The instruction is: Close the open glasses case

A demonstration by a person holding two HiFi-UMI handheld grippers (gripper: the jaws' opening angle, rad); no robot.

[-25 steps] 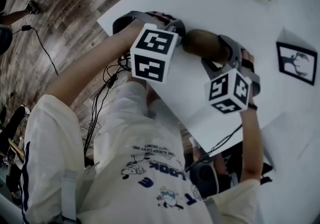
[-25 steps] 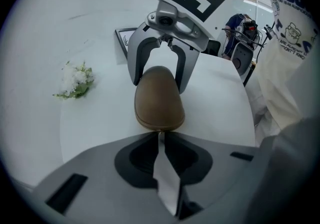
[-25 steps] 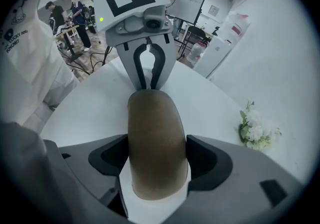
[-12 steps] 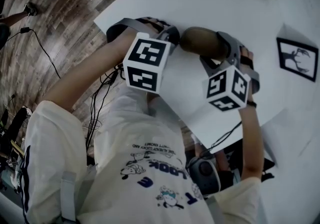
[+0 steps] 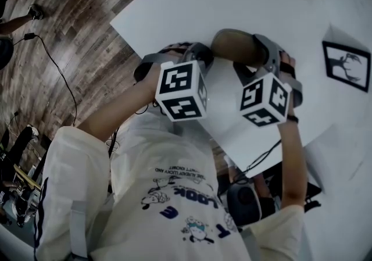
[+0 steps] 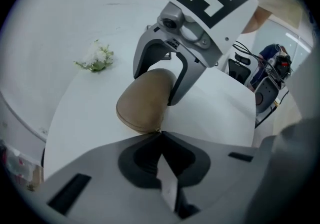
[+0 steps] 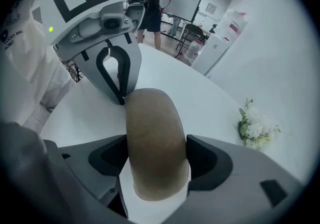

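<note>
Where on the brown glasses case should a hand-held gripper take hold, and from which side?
Across its middle, coming steeply from above. The glasses case lies flat on the table, long and rounded, so its narrow width fits between jaws, as the right hand-held gripper shows by clamping it there.

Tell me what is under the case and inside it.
Under the case is the white table; the right gripper clamps its sides. The stretch of table right beneath it is covered, and its inside is hidden by the brown shell.
</note>
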